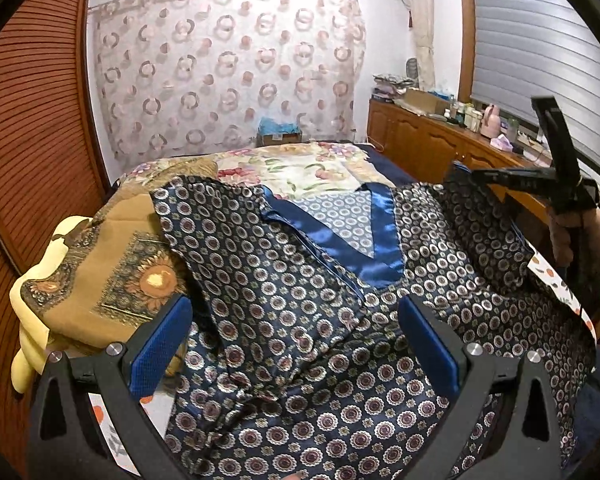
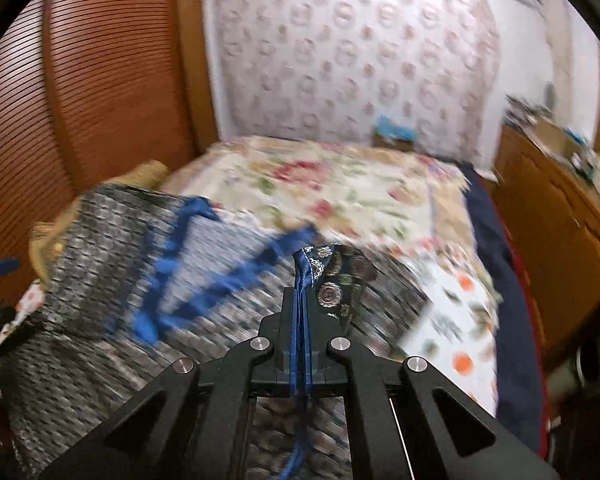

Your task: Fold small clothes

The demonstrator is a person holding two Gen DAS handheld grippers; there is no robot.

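Note:
A navy satin top (image 1: 284, 280) with small round medallions and a shiny blue V-neck trim (image 1: 380, 236) lies spread on the bed. My left gripper (image 1: 296, 344) hovers low over its front, jaws wide apart, the blue pads (image 1: 160, 344) touching no cloth. My right gripper (image 1: 466, 176) is at the right, shut on the top's edge and holding that side raised. In the blurred right wrist view the right gripper (image 2: 300, 300) is shut on a fold of patterned cloth and blue trim (image 2: 324, 280). The rest of the top (image 2: 100, 272) spreads to the left.
A floral bedspread (image 1: 300, 168) covers the bed. A brown sunflower-print cloth (image 1: 112, 272) over yellow cushions (image 1: 32, 344) sits at the left, beside a slatted wooden wardrobe (image 1: 32, 128). A cluttered wooden cabinet (image 1: 420, 140) runs along the right. A cardboard box (image 1: 280, 134) stands at the curtain.

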